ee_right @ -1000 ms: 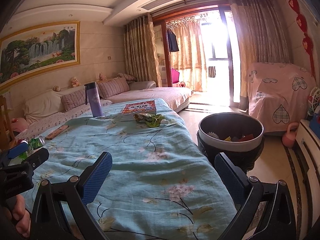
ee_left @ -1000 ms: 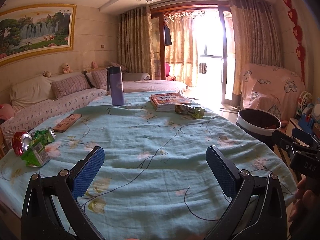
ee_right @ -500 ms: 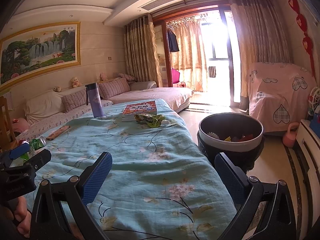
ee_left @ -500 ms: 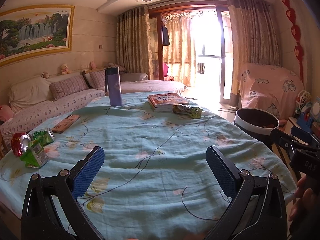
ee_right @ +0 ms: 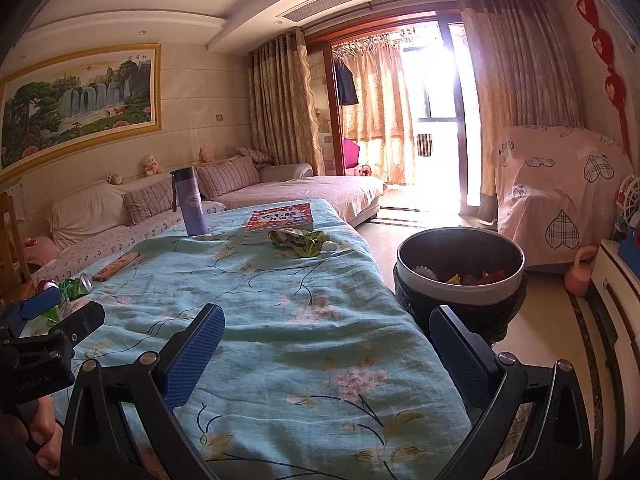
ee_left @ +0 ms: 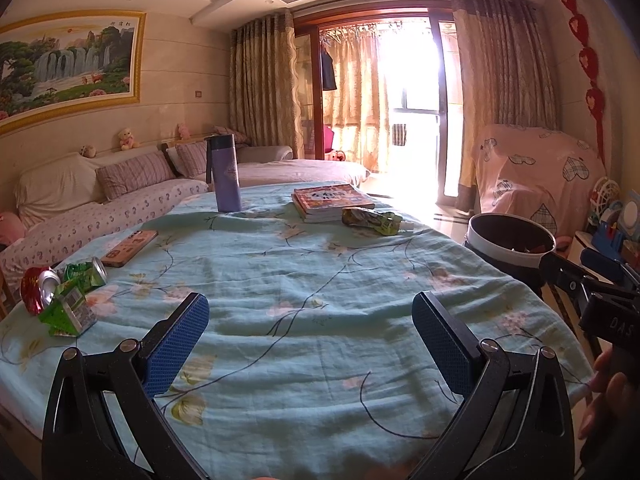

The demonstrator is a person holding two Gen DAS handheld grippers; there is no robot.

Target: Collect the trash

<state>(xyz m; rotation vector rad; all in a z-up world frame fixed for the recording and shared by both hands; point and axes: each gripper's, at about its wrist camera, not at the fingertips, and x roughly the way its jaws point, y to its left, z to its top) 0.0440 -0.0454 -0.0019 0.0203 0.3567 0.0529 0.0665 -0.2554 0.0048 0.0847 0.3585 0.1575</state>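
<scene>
Trash in two clusters on the table [ee_left: 320,272], which wears a light-blue floral cloth: at the left edge, a crushed red can [ee_left: 38,290] touching a crushed green can [ee_left: 86,274] and a green carton [ee_left: 68,314]; toward the far right, a crumpled green-and-yellow snack wrapper [ee_left: 372,220] just beside a stack of books [ee_left: 330,202], with a small white scrap [ee_right: 330,246] touching the wrapper. On the floor off the table's right side, a round trash bin [ee_right: 460,280] with a white rim and some scraps already inside. Elsewhere on the cloth, a purple bottle [ee_left: 226,174] standing upright at the far end and a pink flat case [ee_left: 129,242] near the cans. Left tongs [ee_left: 310,326] spread wide, holding nothing, hovering over the near middle of the table. Right tongs [ee_right: 326,338] likewise wide and empty, above the table's right edge near the bin.
</scene>
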